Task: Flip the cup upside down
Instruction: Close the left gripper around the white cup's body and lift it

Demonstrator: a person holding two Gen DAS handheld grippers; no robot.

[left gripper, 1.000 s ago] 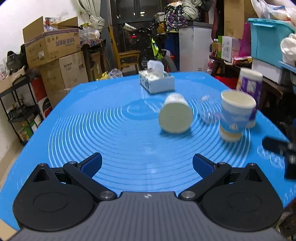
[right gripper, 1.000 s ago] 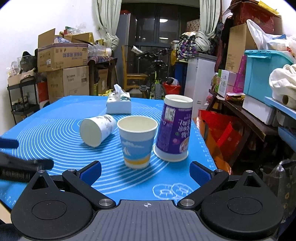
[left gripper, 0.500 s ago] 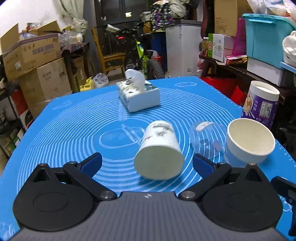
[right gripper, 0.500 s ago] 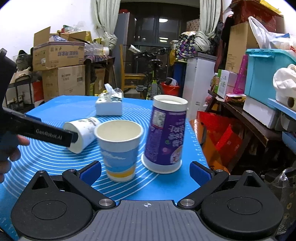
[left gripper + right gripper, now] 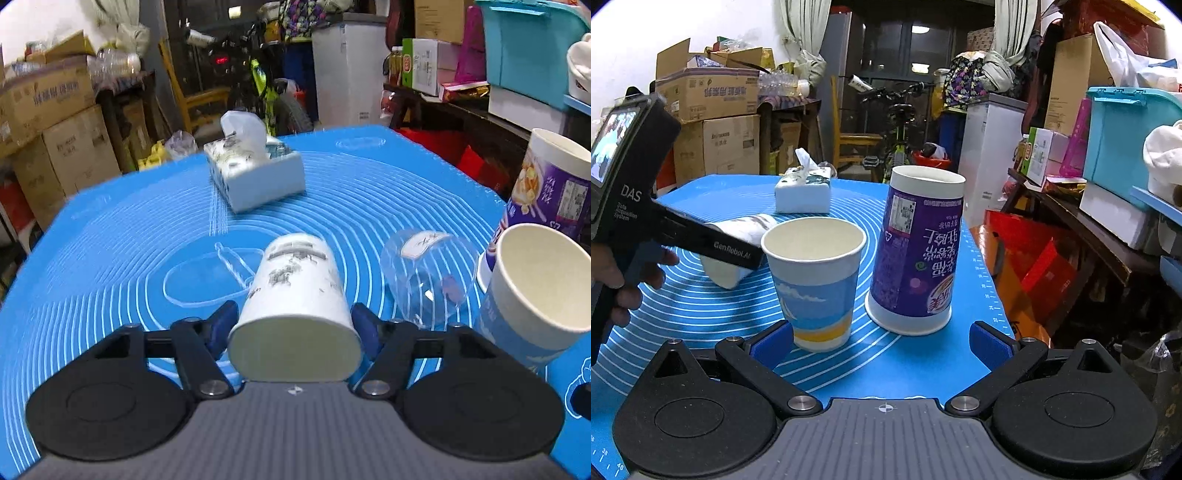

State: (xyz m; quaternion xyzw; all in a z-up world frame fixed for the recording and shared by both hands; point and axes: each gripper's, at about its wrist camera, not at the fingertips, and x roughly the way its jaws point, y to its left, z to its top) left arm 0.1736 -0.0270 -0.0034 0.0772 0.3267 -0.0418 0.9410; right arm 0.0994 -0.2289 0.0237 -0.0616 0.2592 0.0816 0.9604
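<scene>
A white paper cup (image 5: 295,288) with grey print lies on its side on the blue mat (image 5: 110,258), its base end toward the left wrist camera. My left gripper (image 5: 293,326) has its blue pads against both sides of that cup near the base, shut on it. The cup also shows in the right wrist view (image 5: 738,229), partly hidden by the left gripper's finger (image 5: 713,243). My right gripper (image 5: 882,341) is open and empty, low over the mat in front of the upright blue paper cup (image 5: 814,280).
A tall purple cup (image 5: 918,251) stands right of the blue cup. A clear plastic cup (image 5: 424,273) lies on its side beside the white cup. A tissue box (image 5: 255,173) sits farther back. The mat's right edge (image 5: 982,266) drops to cluttered shelves.
My left gripper moved forward to the lying white cup and its fingers closed in on both sides of it. My right gripper edged closer to the blue and purple cups, still open.
</scene>
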